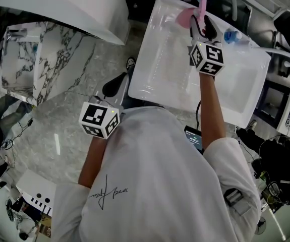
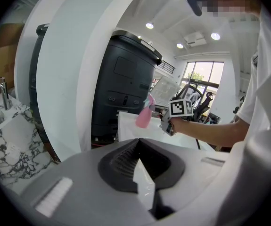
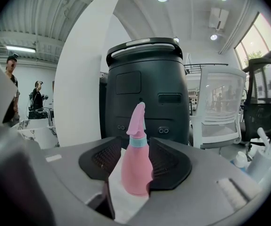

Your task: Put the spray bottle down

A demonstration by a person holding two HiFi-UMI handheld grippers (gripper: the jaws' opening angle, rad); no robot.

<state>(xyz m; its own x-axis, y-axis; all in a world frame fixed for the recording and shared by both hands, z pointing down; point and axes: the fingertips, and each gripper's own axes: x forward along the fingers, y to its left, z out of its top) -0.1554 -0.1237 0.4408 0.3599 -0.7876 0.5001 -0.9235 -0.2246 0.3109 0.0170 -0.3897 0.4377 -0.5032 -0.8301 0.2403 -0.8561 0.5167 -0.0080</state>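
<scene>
Pretty much done by the look of it. The pink spray bottle (image 3: 136, 168) stands upright on the white table (image 1: 170, 84), up around 1 o'clock in the head view near the table's far edge. The right gripper (image 3: 135, 144) has its jaws spread wide either side of it. There's a clear strip of white table showing on the bottle's 9 o'clock side, so the pads don't look to be squeezing it. What's left is probably just backing that gripper off without tipping the bottle over.

The left gripper (image 2: 137, 145) hangs off the table at roughly 9 o'clock in the head view. Its tips look pinched together with nothing in them, and it seems to have no job here.

Stuff that's hard to call:
- On the bottle's 3 o'clock side its base overlaps the pad in the right gripper view. Can't tell if it's touching or just sitting in front.
- In the head view the marker cube and the hand cover the jaws and the bottle's lower half, so only the pink top pokes out.
- A blue-capped thing (image 1: 230, 36) just beside the right gripper at 3 o'clock is too small to name
</scene>
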